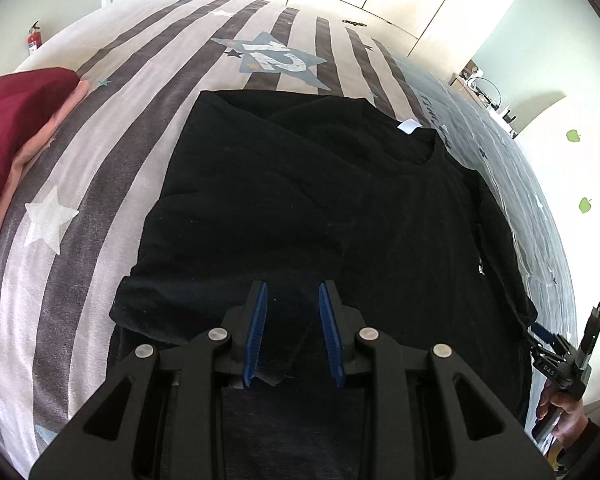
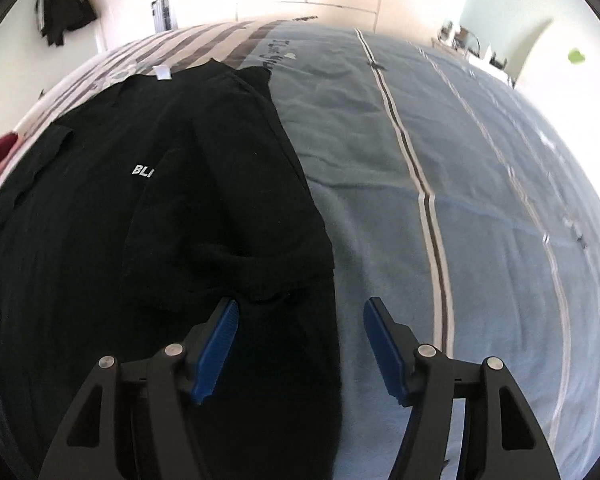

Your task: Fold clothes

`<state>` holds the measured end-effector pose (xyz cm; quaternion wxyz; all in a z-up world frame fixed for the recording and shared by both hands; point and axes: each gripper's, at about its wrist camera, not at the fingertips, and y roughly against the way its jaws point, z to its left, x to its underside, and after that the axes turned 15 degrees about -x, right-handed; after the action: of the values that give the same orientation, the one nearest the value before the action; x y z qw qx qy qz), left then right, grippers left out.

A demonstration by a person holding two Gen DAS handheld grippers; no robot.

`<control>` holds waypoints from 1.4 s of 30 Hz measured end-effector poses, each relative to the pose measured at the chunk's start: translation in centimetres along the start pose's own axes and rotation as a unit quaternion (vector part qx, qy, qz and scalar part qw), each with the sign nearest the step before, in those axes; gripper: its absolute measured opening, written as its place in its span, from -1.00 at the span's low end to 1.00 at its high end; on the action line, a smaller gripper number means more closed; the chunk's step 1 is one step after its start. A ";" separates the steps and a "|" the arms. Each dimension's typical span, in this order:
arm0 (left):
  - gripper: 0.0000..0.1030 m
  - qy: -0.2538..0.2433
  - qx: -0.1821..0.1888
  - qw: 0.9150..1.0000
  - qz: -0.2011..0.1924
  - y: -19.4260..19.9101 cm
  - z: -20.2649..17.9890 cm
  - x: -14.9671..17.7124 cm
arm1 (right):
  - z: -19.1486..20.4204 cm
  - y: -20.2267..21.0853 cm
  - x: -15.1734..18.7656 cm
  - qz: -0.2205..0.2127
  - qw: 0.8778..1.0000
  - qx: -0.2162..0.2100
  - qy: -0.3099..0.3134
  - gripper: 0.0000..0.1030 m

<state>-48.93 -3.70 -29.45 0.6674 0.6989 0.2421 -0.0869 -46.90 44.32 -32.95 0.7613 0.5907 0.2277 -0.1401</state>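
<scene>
Black T-shirt [image 1: 300, 200] spread flat on the bed [image 1: 80, 184], soft matte knit, round neckline with a small white label [image 1: 410, 126] at the collar. Sleeves folded inward over the body, leaving a long, roughly rectangular shape. White printed letters [image 2: 144, 171] partly covered by the folded right sleeve.

Left tool [image 1: 292, 292] low over the near part of the shirt, blue ribbed pads [image 1: 260, 320] narrowly spaced with a fold of black fabric pinched up between them, cloth edge hanging out near the pad roots. Black angular linkage with round silver pins behind the pads.

Right tool [image 2: 300, 308] with jaws standing wide, nothing gripped; left pad [image 2: 218, 344] over the shirt's edge, right pad [image 2: 384, 344] over bare cover. Seen small in the left wrist view too, at the shirt's right side, held by a hand [image 1: 560, 412].

Bed cover in two fabrics: grey and pale stripes with white and blue stars on one side, fuzzy blue fleece [image 2: 500, 200] with thin white-and-dark lines on the other. Folded dark red garment [image 1: 12, 132] stacked on a pink one [image 1: 32, 148] at the far left, well apart from the shirt.
</scene>
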 end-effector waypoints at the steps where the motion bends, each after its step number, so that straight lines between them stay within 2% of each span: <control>1: -0.53 0.002 0.000 1.000 0.002 0.1 0.2 0.1 | -0.3 0.5 0.3 -0.006 1.000 -0.006 -0.007 0.17; 6: -0.53 0.007 -0.001 1.000 0.003 -0.1 0.3 0.4 | -0.9 2.1 1.4 -0.012 1.000 0.001 -0.001 0.17; 10: -0.53 0.003 0.003 1.000 0.003 -0.2 -0.3 0.4 | -1.8 1.2 1.5 0.004 1.000 0.020 0.005 0.17; 17: -0.53 -0.009 0.013 1.000 -0.003 0.2 -1.7 0.1 | -1.9 -0.5 0.2 -0.019 1.000 0.018 0.002 0.17; 23: -0.53 -0.008 0.008 1.000 -0.008 0.5 -1.5 0.0 | -5.5 -0.6 -0.5 -0.031 0.998 0.036 -0.037 0.15; 27: -0.53 0.002 0.004 1.000 -0.002 0.3 -1.2 0.3 | -8.0 0.2 -0.7 -0.034 0.995 0.069 -0.057 0.14; 29: -0.53 0.007 0.004 1.000 0.003 0.1 -1.1 0.4 | -9.4 0.6 -0.7 -0.038 0.995 0.024 -0.092 0.14; 30: -0.53 0.007 0.004 1.000 0.003 0.0 -1.1 0.6 | -9.2 0.8 -0.8 -0.038 0.995 0.015 -0.091 0.14; 35: -0.53 0.003 0.007 1.000 0.006 -0.2 -1.6 0.8 | -6.9 1.5 -1.0 -0.034 0.998 -0.005 -0.052 0.14; 38: -0.53 0.000 0.009 1.000 0.006 -0.3 -1.8 0.6 | -5.0 0.2 -0.2 -0.013 1.000 0.001 -0.018 0.13; 42: -0.53 -0.007 0.007 1.000 0.003 -0.3 -2.0 0.3 | -4.8 -0.7 -0.5 -0.025 0.999 -0.006 -0.031 0.14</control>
<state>-49.22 -1.73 -29.65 0.6643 0.7038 0.2346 -0.0916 -48.57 48.77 -34.19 0.7676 0.5758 0.2196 -0.1760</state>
